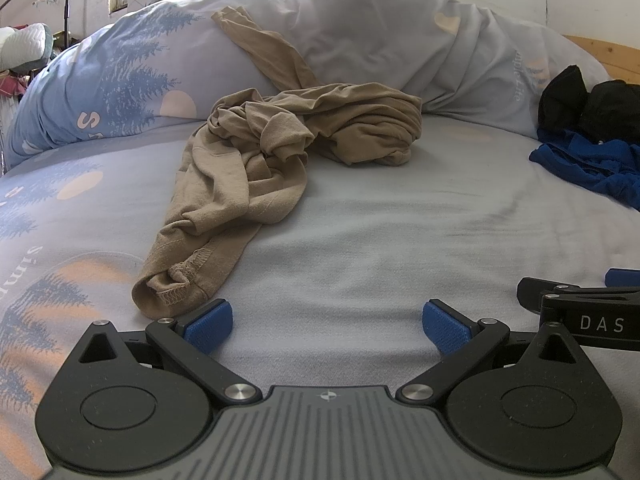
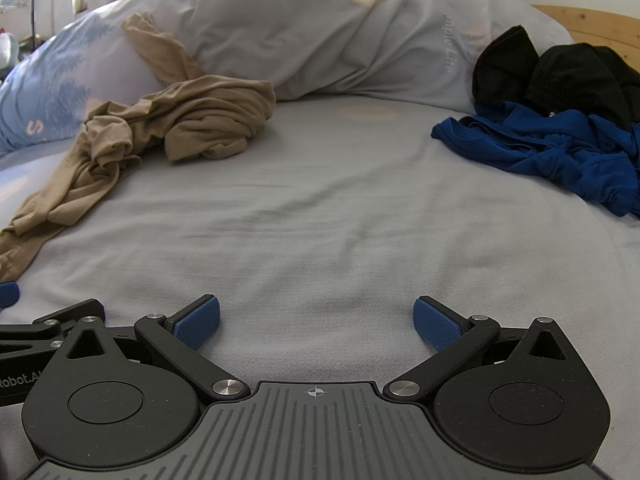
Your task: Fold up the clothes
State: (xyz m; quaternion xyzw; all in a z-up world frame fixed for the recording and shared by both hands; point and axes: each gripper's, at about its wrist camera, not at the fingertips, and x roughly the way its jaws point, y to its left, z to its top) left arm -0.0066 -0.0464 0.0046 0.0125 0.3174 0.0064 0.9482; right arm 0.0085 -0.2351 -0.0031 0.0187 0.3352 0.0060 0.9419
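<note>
A crumpled tan long-sleeved garment point(image 1: 256, 160) lies on the bed, one sleeve reaching up onto the duvet and its hem point(image 1: 176, 284) lying just ahead of my left gripper's left pad. My left gripper point(image 1: 327, 326) is open and holds nothing. My right gripper point(image 2: 316, 322) is open too, low over bare sheet. In the right wrist view the tan garment point(image 2: 160, 128) lies to the far left, and a blue garment point(image 2: 552, 152) lies crumpled to the right. The right gripper's side shows at the left wrist view's right edge.
A rolled blue-grey duvet point(image 1: 380, 40) with a tree print runs across the back of the bed. Black clothes point(image 2: 560, 72) are piled behind the blue garment by a wooden headboard point(image 2: 600, 24). Light grey sheet point(image 2: 320, 208) stretches between the garments.
</note>
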